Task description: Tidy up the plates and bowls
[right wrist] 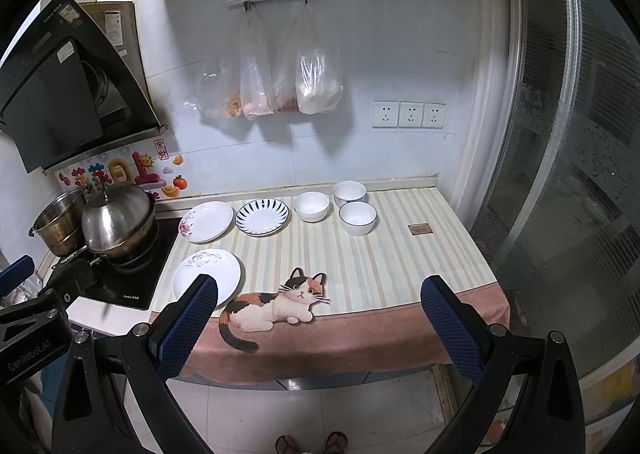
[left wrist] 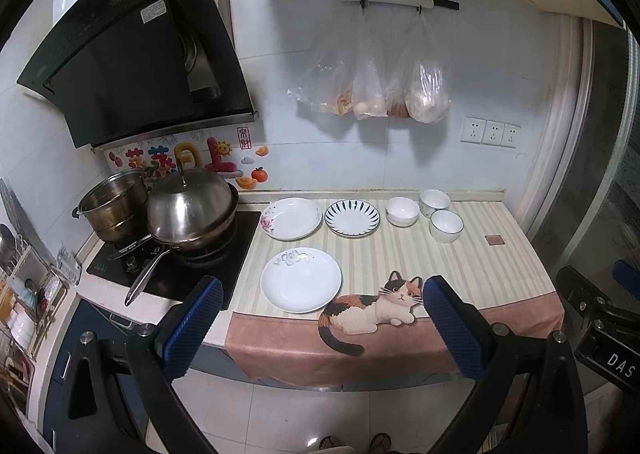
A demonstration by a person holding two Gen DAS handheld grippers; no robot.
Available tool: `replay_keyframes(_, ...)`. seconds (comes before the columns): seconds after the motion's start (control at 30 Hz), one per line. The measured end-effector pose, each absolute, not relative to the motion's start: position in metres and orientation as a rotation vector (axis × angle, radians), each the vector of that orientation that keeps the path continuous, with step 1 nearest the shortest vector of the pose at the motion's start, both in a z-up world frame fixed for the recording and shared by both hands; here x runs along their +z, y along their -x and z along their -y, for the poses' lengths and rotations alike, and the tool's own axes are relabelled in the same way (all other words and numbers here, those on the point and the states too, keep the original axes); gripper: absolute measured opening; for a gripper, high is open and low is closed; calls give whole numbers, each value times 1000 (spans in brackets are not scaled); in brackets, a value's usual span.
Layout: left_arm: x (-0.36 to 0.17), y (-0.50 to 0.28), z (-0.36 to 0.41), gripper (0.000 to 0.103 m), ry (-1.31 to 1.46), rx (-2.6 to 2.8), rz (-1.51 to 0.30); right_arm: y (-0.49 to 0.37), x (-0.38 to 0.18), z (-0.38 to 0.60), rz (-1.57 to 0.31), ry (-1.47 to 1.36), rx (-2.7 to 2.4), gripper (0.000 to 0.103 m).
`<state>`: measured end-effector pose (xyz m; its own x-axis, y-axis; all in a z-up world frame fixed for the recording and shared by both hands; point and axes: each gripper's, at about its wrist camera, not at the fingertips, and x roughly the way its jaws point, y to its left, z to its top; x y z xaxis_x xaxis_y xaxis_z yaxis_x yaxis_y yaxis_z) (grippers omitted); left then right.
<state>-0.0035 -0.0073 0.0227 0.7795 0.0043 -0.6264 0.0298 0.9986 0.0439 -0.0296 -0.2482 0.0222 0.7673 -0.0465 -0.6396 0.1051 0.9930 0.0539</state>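
Hovering low in frame, the left gripper (left wrist: pixel 322 324) has its blue pads spread wide, gripping nothing, and the right gripper (right wrist: pixel 320 324) matches it, jaws apart and empty. Just above them, centre frame, sits the striped cat mat (right wrist: pixel 400 266). On it: a white plate (left wrist: pixel 301 279) nearest, a floral plate (left wrist: pixel 291 218) and blue-striped plate (left wrist: pixel 351 217) behind, three bowls (left wrist: pixel 446 226) upper right. Pots (left wrist: pixel 188 210) crowd the stove at left.
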Motion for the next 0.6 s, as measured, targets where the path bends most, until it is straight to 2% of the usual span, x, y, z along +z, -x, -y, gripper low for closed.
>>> replay_keyframes(0.6, 18, 9, 5, 103, -51, -4, -668, 26, 20, 246, -693, -82, -58, 103)
